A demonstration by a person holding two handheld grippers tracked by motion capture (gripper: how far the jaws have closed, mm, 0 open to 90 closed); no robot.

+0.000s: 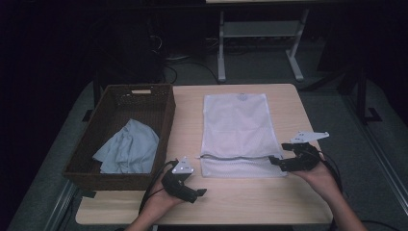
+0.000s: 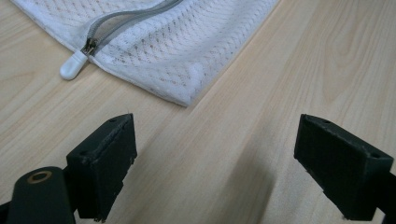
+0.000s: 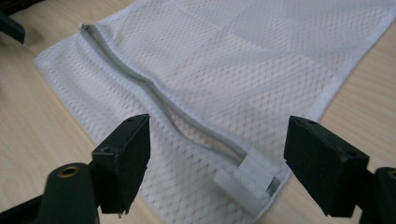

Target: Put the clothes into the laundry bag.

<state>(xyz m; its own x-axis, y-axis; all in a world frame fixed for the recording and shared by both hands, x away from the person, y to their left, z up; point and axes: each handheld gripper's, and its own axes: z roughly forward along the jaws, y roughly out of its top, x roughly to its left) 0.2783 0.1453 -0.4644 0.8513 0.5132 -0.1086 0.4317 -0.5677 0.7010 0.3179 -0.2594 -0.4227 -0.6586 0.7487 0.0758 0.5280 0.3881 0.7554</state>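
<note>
A white mesh laundry bag [image 1: 234,130] lies flat on the wooden table [image 1: 231,202], its grey zipper [image 1: 235,157] running across near the front end. My left gripper [image 1: 197,193] rests low on the table just off the bag's front left corner [image 2: 177,42], jaws open and empty [image 2: 217,140]; the white zipper pull [image 2: 73,65] lies beyond them. My right gripper [image 1: 280,154] hovers at the bag's front right corner. Its jaws stand open [image 3: 219,140] on either side of the zipper's end tab [image 3: 245,179], not touching the mesh [image 3: 243,70].
A brown wicker basket [image 1: 163,125] stands at the table's left with a crumpled light blue cloth [image 1: 127,147] inside. Bare tabletop runs along the front edge and right of the bag. Desk legs and cables stand on the dark floor behind.
</note>
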